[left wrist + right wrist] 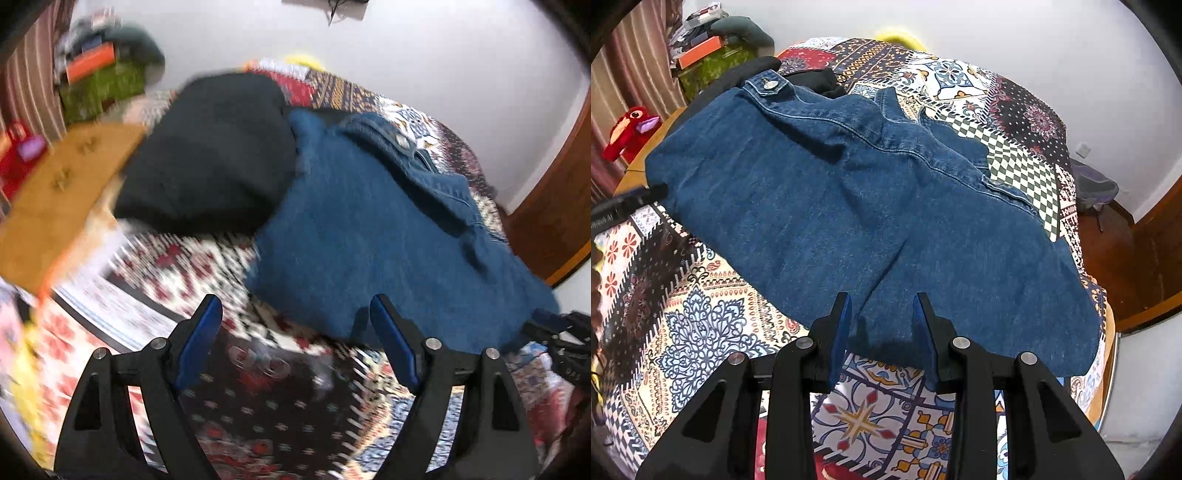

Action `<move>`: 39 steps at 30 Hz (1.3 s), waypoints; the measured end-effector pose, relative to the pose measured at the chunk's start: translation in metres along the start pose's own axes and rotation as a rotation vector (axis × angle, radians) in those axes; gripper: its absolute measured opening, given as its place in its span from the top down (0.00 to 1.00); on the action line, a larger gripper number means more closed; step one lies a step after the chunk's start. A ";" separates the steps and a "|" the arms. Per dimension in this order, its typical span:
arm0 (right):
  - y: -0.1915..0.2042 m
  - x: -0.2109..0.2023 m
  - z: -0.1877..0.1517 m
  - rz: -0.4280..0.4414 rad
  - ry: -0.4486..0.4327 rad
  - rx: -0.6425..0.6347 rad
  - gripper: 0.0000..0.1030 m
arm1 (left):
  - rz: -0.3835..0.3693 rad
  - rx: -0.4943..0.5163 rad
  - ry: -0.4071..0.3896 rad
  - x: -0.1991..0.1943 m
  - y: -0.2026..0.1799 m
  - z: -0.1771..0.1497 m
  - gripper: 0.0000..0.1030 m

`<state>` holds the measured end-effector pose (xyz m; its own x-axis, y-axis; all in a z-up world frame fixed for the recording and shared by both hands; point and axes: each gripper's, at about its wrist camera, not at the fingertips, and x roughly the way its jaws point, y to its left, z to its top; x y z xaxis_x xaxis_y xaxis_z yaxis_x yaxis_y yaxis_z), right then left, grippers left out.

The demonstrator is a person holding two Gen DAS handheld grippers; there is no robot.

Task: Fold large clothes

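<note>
A blue denim garment (849,192) lies spread flat on the patterned bedspread (701,332), its buttoned band (768,84) at the far left. My right gripper (881,306) hovers over the denim's near edge, jaws partly apart, with the cloth flat beneath and nothing pinched. In the blurred left wrist view my left gripper (295,310) stands wide open above the bedspread (258,398), just short of the denim's (369,229) near corner, holding nothing. Its black tip (631,201) shows at the denim's left edge. The right gripper (565,339) appears at the far right.
A black garment (214,155) lies bunched beyond the denim. A wooden table (62,192) stands left of the bed, with a red plush toy (628,129) and stacked boxes (705,55) behind. A dark bag (1093,188) sits on the floor at right, by a wooden door frame (1160,229).
</note>
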<state>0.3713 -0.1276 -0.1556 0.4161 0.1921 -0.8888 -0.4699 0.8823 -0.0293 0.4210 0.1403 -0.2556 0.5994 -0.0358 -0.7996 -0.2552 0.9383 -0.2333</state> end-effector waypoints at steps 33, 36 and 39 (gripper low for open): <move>0.002 -0.019 0.018 0.006 -0.048 0.058 0.70 | -0.271 -0.077 -0.241 -0.087 -0.092 0.071 0.87; 0.016 -0.026 0.034 0.029 -0.083 0.038 0.69 | -0.282 -0.066 -0.317 -0.115 -0.091 0.082 0.87; 0.030 -0.022 0.045 0.099 -0.090 0.032 0.69 | -0.249 -0.039 -0.397 -0.144 -0.087 0.081 0.87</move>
<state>0.3832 -0.0855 -0.1166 0.4375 0.3156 -0.8420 -0.4880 0.8698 0.0724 0.4189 0.0914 -0.0753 0.8878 -0.1169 -0.4452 -0.0907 0.9038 -0.4182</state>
